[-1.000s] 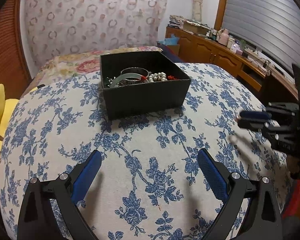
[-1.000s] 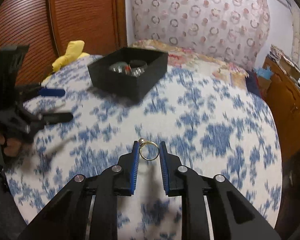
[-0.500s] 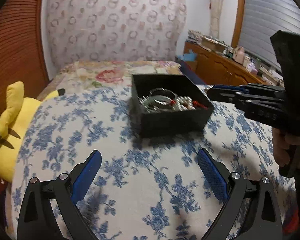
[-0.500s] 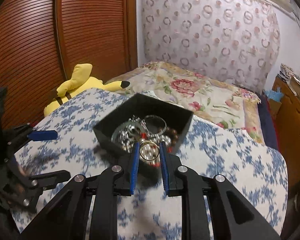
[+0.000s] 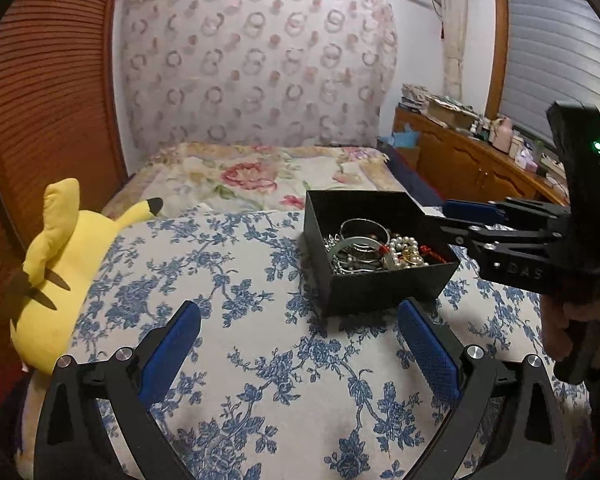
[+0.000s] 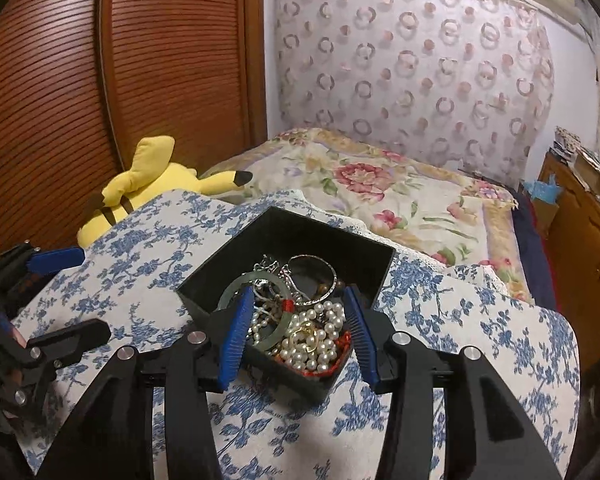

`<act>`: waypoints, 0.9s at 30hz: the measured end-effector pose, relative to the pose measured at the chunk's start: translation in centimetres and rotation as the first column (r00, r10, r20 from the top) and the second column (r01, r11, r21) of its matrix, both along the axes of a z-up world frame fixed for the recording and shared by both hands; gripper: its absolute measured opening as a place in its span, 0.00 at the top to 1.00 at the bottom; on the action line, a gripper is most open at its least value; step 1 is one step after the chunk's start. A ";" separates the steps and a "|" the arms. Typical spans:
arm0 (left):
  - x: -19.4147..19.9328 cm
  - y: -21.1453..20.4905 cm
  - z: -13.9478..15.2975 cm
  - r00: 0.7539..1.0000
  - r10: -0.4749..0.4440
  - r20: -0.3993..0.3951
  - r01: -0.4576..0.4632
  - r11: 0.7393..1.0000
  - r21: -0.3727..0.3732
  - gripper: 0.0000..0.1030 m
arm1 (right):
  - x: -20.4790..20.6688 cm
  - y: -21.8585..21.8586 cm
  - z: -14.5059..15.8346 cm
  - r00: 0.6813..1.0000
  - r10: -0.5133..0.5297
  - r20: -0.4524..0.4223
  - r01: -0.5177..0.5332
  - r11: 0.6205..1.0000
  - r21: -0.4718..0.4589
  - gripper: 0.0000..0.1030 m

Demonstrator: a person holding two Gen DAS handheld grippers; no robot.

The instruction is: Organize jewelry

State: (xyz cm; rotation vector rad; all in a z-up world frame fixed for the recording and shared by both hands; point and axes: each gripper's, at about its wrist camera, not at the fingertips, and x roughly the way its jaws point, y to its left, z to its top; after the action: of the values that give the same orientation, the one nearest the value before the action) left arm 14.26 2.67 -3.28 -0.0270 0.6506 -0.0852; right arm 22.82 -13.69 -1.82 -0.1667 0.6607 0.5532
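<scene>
Black open-topped box sits on the blue-flowered cloth, toward its far edge, where the cloth meets the pink-flowered bedspread. Box is square, matte, with straight walls, and holds a tangle of jewelry: pale green jade bangle lying tilted at the left, thin silver bangle toward the back, strand of white pearls heaped at the near corner, a gold ring resting on the pearls, a red cord along the near right wall, fine silver chains mixed between. Right gripper hangs over the box's near corner, jaws spread wide, blue pads to either side of the pearl heap, nothing held. Left gripper low over the cloth on the near side of the box, jaws wide apart, empty. Yellow plush toy lies off the cloth's left edge.
</scene>
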 end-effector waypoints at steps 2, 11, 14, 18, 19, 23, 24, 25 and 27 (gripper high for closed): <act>-0.7 -0.1 0.2 1.000 0.004 0.003 -0.004 1.000 0.000 0.08 | -1.4 -0.7 0.4 0.999 -0.028 0.016 0.028 1.000 0.014 0.45; -5.1 -1.0 1.1 0.999 0.015 0.029 -0.016 0.999 0.039 0.08 | -9.8 -4.2 1.9 0.984 -0.154 0.086 0.143 0.983 0.117 0.08; -6.7 -1.2 1.6 0.998 0.029 0.048 -0.032 0.998 0.055 0.08 | -12.4 -5.4 2.3 0.976 -0.193 0.104 0.177 0.973 0.147 0.03; -8.3 -1.7 2.6 0.996 0.040 0.082 -0.046 0.996 0.073 0.08 | -14.7 -6.9 2.6 0.962 -0.247 0.118 0.225 0.958 0.177 0.03; -8.6 -1.7 2.9 0.995 0.038 0.089 -0.044 0.996 0.073 0.08 | -15.1 -7.2 2.6 0.958 -0.261 0.120 0.237 0.954 0.184 0.03; -9.7 -2.1 3.8 0.993 0.033 0.110 -0.041 0.996 0.075 0.08 | -16.2 -7.8 2.8 0.946 -0.295 0.137 0.269 0.946 0.181 0.03; -9.9 -2.2 4.0 0.993 0.031 0.115 -0.040 0.996 0.074 0.08 | -16.4 -7.9 2.9 0.944 -0.296 0.142 0.270 0.946 0.177 0.03; -10.0 -2.3 4.0 0.992 0.030 0.119 -0.039 0.997 0.073 0.08 | -16.5 -7.9 2.8 0.943 -0.299 0.147 0.273 0.946 0.175 0.03; -10.1 -2.4 4.2 0.992 0.028 0.123 -0.036 0.997 0.068 0.08 | -16.7 -7.9 2.8 0.939 -0.306 0.155 0.280 0.945 0.168 0.03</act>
State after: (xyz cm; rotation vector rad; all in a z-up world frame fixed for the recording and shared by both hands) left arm 4.15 0.23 0.90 0.0352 0.5304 -0.0329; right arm 6.15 -21.60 0.96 0.0189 0.4570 0.2908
